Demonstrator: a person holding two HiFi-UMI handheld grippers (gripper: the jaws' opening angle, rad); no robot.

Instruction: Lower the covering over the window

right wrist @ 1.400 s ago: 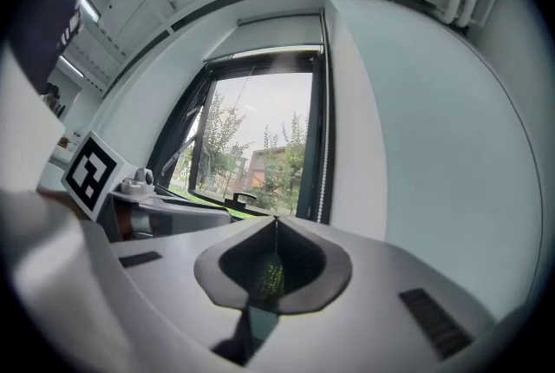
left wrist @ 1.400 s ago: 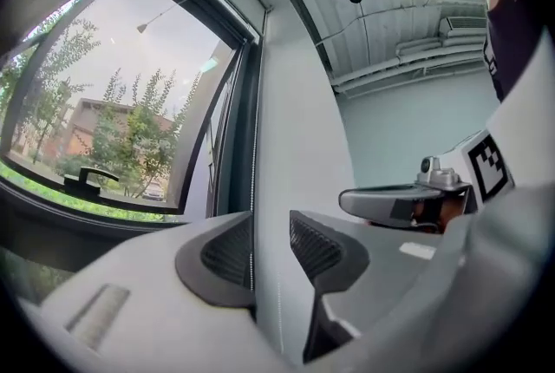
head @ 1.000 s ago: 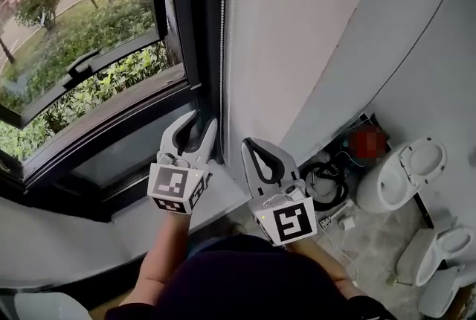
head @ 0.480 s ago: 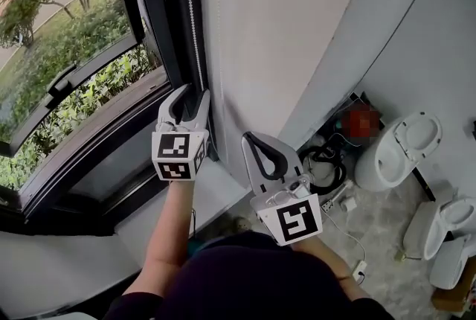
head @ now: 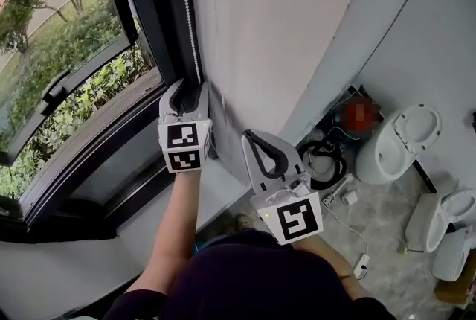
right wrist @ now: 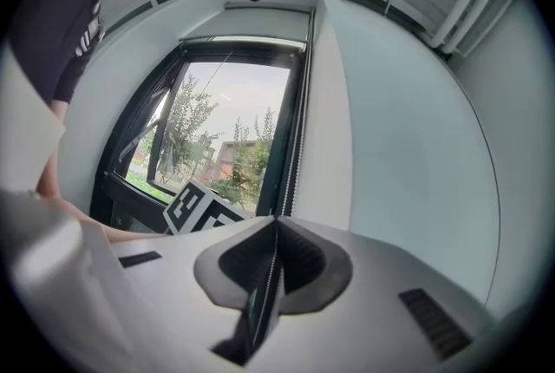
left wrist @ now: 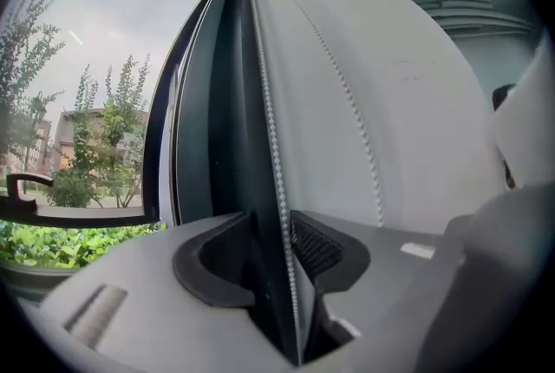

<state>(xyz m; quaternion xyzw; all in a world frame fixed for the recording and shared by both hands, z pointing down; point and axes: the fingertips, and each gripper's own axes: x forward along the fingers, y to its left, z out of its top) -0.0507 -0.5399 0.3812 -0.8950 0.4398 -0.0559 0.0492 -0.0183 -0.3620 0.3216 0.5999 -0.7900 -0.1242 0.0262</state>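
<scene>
— Which step?
— Taking the pull. The window [head: 67, 73] is bare, the blind up out of view. Its chain [head: 187, 13] hangs down the frame, between my left tool's [head: 187, 88] narrowly parted jaws and not yet pinched. Right tool [head: 249, 136] is shut and empty.
— Next?
— Close on the beads, then draw down.
— Changed?
— A second ago the left tool gaped wider, short of the frame.
</scene>
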